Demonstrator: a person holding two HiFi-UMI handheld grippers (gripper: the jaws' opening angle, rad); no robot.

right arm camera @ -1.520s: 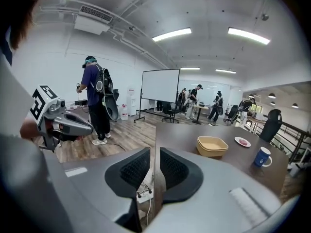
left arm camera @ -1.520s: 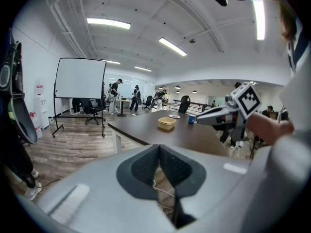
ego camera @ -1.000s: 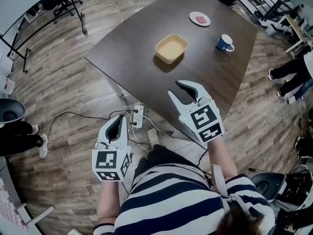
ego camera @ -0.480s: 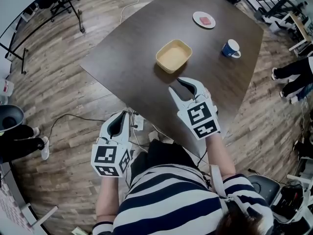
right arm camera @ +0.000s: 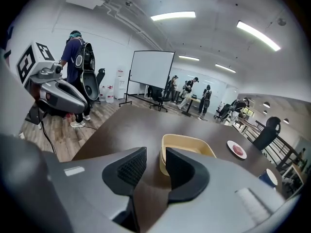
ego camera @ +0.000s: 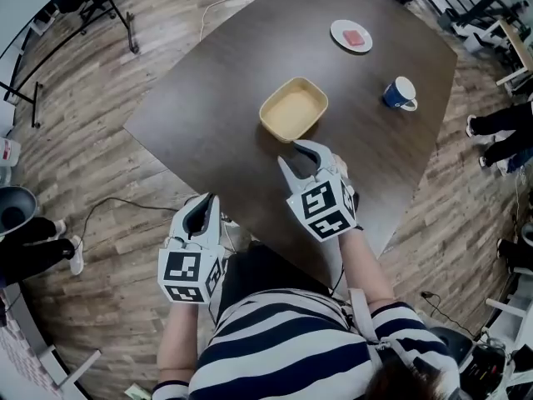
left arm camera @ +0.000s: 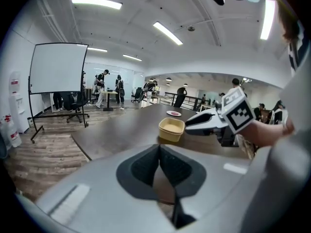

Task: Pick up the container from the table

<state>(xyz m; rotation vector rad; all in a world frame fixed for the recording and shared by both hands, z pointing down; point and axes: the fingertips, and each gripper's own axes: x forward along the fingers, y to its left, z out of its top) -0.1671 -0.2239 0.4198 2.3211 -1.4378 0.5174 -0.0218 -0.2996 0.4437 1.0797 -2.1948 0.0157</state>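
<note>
1. Our right gripper point(ego camera: 293, 153) hangs over the near part of the table point(ego camera: 208, 98). Its jaws are a narrow gap apart with nothing between them. The tips sit just short of the near rim of the tan container point(ego camera: 293, 109); we cannot tell whether they touch it.
2. Our left gripper point(ego camera: 203, 210) is held off the table's near left edge, above the floor point(ego camera: 83, 148), with its jaws closed together and empty.
3. The container stands upright mid-table with bare tabletop on every side, well apart from all the table's edges.
4. A blue mug point(ego camera: 400, 94) and a small plate point(ego camera: 351, 36) stand well apart from it, toward the far right.
5. Only the gripper views show the room. A whiteboard point(right arm camera: 153, 69) stands on its frame, ceiling strip lights run overhead and people stand at desks beyond.
6. The left gripper view catches the right gripper point(left arm camera: 206, 122) from the side, its jaws level with the container point(left arm camera: 171, 128).
7. The table is dark brown, and the floor is wood plank, with cables point(ego camera: 125, 200) lying by the near edge.
</note>
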